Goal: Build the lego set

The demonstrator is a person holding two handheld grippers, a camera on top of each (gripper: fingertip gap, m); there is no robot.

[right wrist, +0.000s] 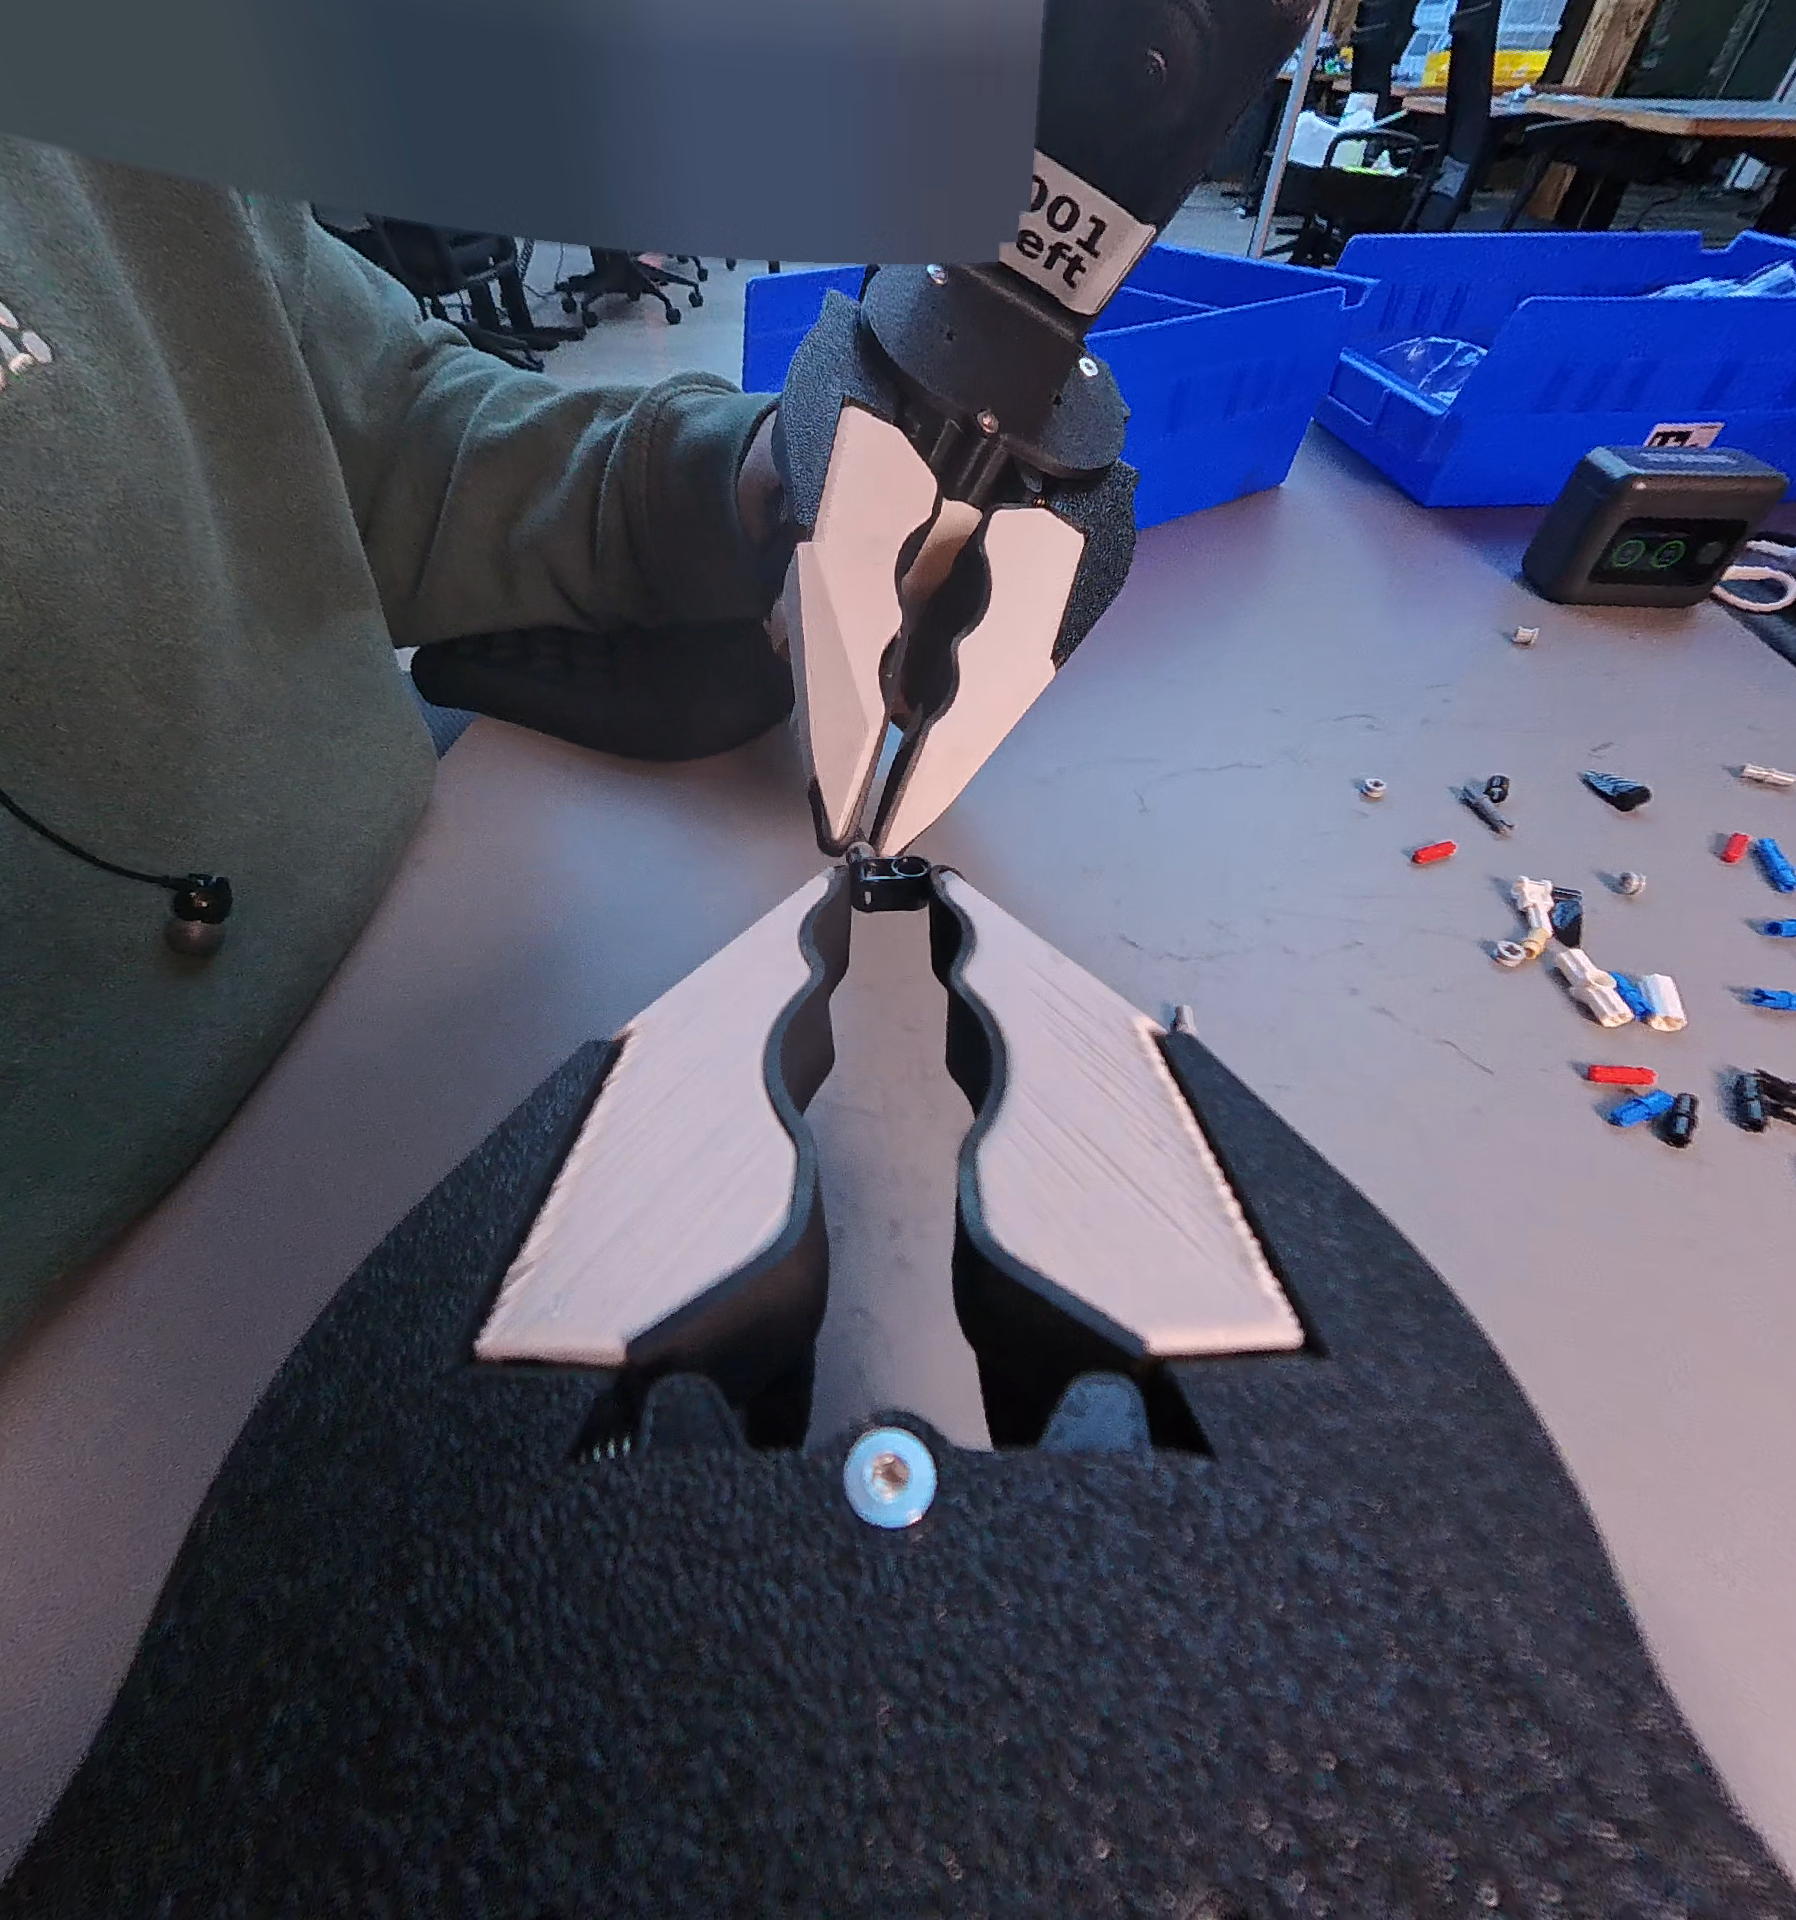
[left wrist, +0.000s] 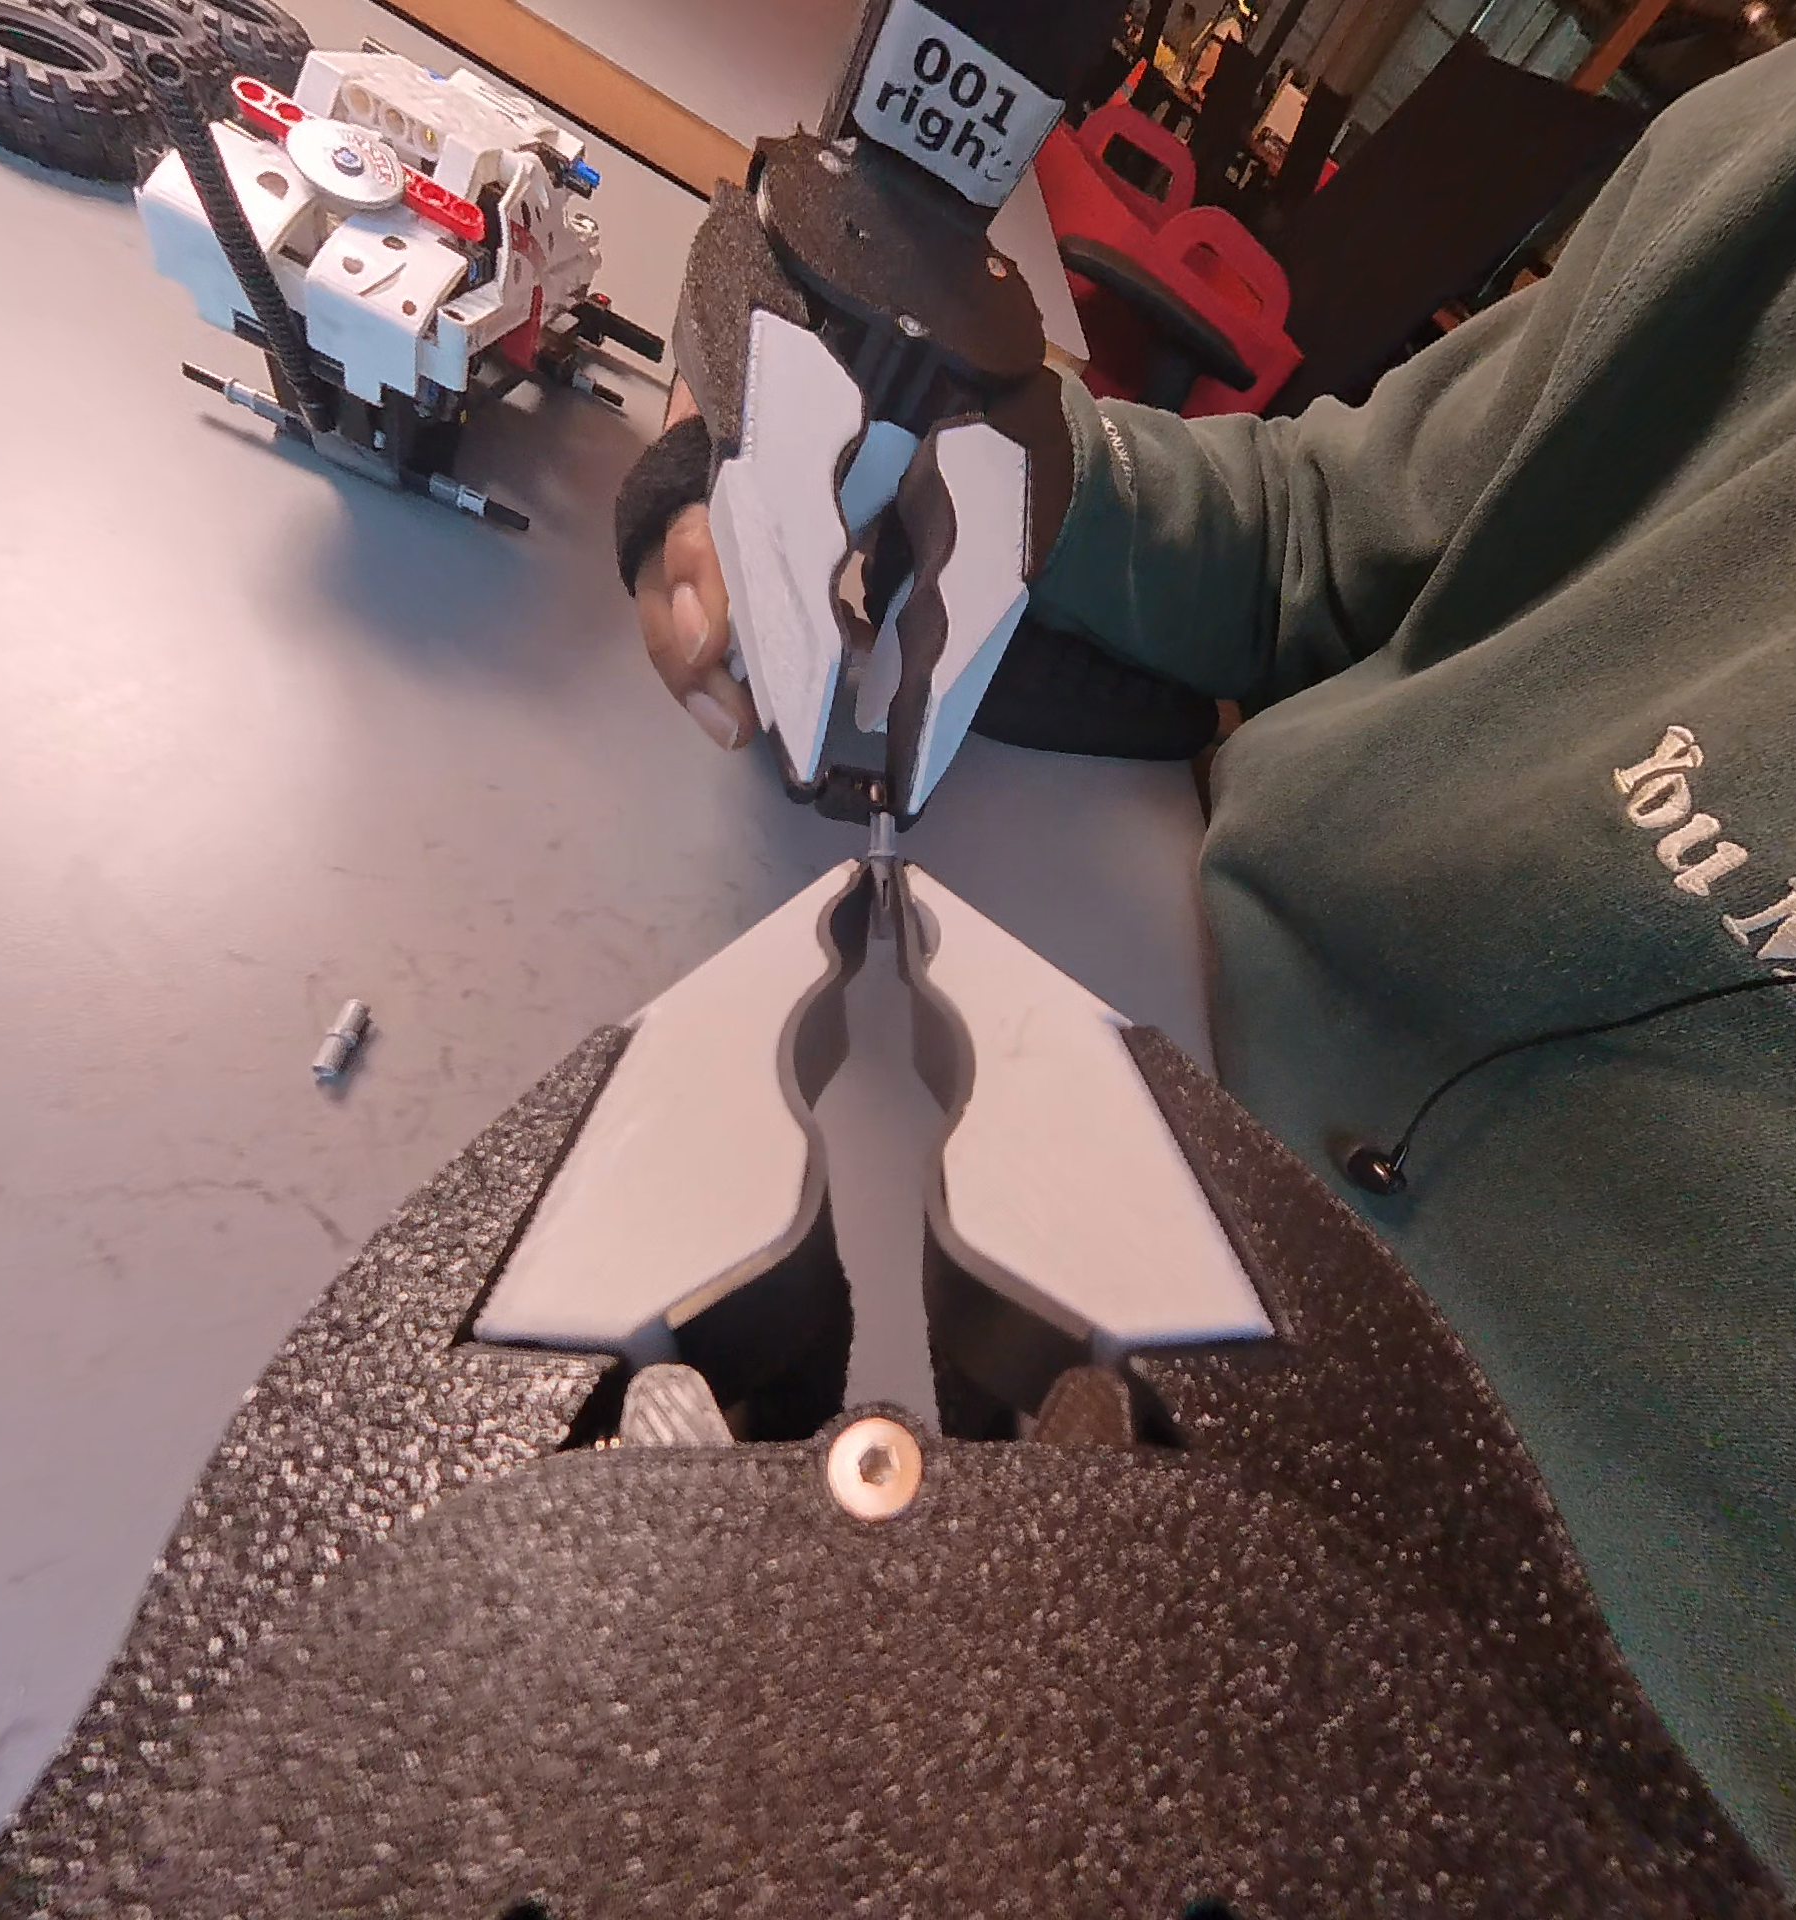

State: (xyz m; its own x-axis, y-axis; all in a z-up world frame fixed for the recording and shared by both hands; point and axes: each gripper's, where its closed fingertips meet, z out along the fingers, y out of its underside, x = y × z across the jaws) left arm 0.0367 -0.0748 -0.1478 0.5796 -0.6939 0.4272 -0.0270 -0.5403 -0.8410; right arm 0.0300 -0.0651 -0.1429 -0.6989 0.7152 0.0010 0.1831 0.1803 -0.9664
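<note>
My left gripper (left wrist: 881, 883) is shut on a small grey pin (left wrist: 881, 840) that sticks out past its tips. My right gripper (right wrist: 886, 885) is shut on a small black connector (right wrist: 889, 881). The two grippers meet tip to tip above the grey table, and the pin's end touches the black connector (left wrist: 852, 795). The right gripper shows from the front in the left wrist view (left wrist: 858, 800), the left gripper in the right wrist view (right wrist: 858, 840). A white, red and black lego vehicle body (left wrist: 374, 281) stands on the table at the far left.
A loose grey pin (left wrist: 343, 1041) lies on the table (left wrist: 198, 831). Black tyres (left wrist: 42, 83) lie behind the vehicle. Several loose red, blue, white and black parts (right wrist: 1642, 977) lie to the right. Blue bins (right wrist: 1600, 395) and a small black device (right wrist: 1652, 525) stand behind. A person's green sleeve (left wrist: 1393, 468) is close. Both grippers' tips are close together, under 4 cm apart.
</note>
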